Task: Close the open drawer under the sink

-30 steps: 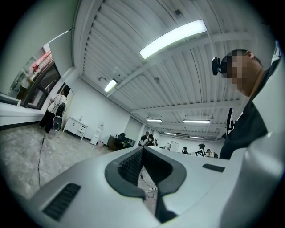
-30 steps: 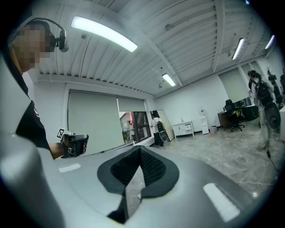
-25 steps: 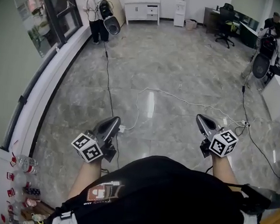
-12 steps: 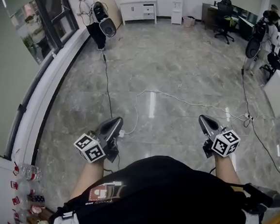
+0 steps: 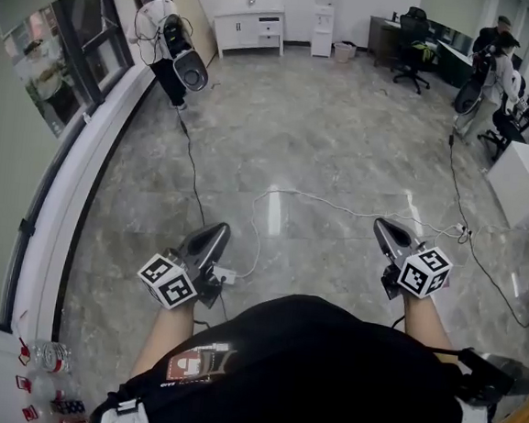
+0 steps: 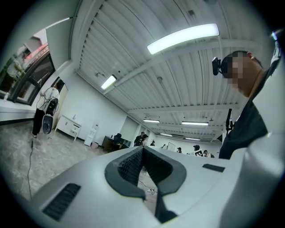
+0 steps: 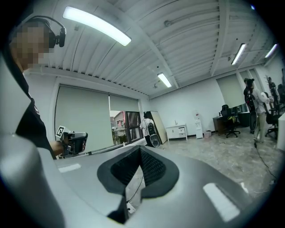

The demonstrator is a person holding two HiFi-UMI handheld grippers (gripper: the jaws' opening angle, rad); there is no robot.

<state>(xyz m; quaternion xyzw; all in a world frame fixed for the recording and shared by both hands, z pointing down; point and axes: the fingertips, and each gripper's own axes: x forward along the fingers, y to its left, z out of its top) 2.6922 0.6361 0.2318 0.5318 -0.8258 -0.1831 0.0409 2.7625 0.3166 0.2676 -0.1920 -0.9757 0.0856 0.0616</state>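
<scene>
Approach step, I judge: my left gripper [image 5: 215, 232] and right gripper [image 5: 383, 227] are closed, empty; next, reach the white cabinet [image 5: 249, 28] at twelve o'clock.

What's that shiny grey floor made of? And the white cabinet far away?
The floor looks like polished stone or stone-look tile: grey veining, faint joint lines, a glossy streak of reflected light. The cabinet seems painted wood or laminate, smooth and white; it is too far to be sure.

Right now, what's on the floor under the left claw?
A white plug block with a white cable, and a black cable. The left claw hides where the black cable ends.
</scene>
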